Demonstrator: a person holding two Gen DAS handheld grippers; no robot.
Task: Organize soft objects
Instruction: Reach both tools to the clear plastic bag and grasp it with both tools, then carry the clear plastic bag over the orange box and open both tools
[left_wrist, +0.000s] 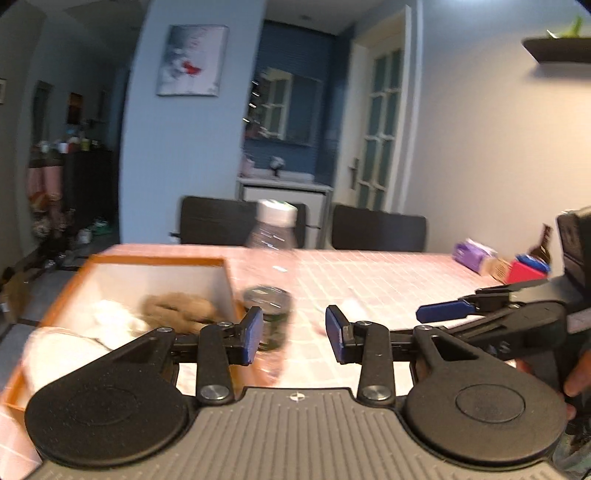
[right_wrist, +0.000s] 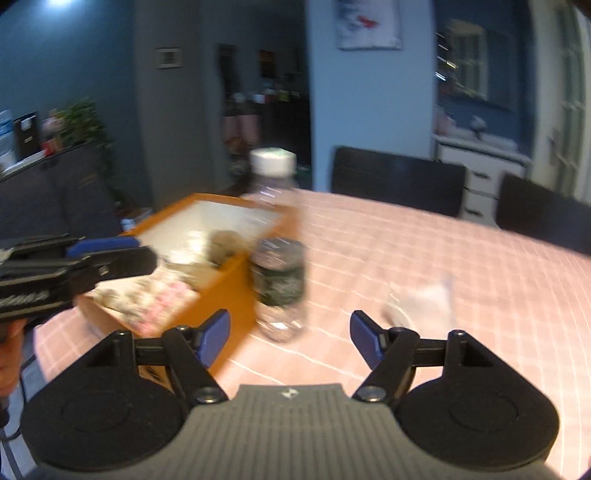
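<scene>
The left gripper (left_wrist: 294, 334) and the right gripper (right_wrist: 290, 338) both stand wide apart with nothing between their pads. Just ahead stands a clear bottle (right_wrist: 277, 243) beside the orange box (right_wrist: 236, 280), which holds soft items (left_wrist: 177, 310), blurred, perhaps cloths. A pale scrap (right_wrist: 424, 301) lies on the pink tablecloth (right_wrist: 480, 277).

Dim, motion-blurred, fisheye-warped edges.

A clear, glossy plastic bottle (right_wrist: 277, 254) stands beside the orange box (right_wrist: 225, 291), whose inside looks matt white. Fuzzy cloth pieces (left_wrist: 177, 308) lie in it. The desk (right_wrist: 461, 266) wears a smooth pink checked cover.
</scene>
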